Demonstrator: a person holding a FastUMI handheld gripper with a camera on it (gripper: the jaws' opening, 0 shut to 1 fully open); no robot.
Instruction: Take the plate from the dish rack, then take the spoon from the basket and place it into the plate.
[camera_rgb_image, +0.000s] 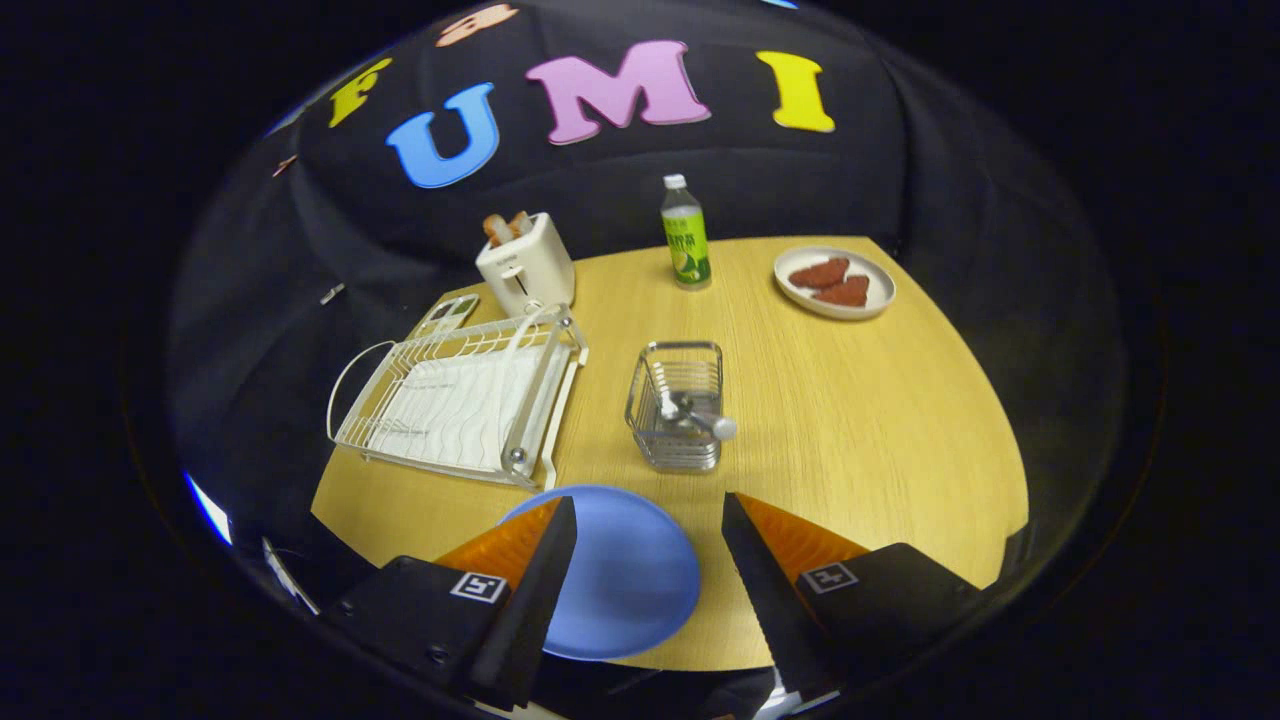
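A blue plate (625, 575) lies flat on the wooden table (880, 430) near its front edge, between my two fingers and partly under the left one. My gripper (648, 510) is open and holds nothing. Just beyond the fingertips stands a wire basket (678, 405) with a spoon (700, 420) leaning in it, its rounded end over the basket's near rim. To the left of the basket sits the white dish rack (460, 405), with no dishes in it.
A white toaster (527, 265) with bread stands behind the rack. A green-labelled bottle (686, 235) is at the table's far side, and a white plate with two brown food pieces (835, 282) at the far right. A phone-like object (447, 315) lies by the toaster.
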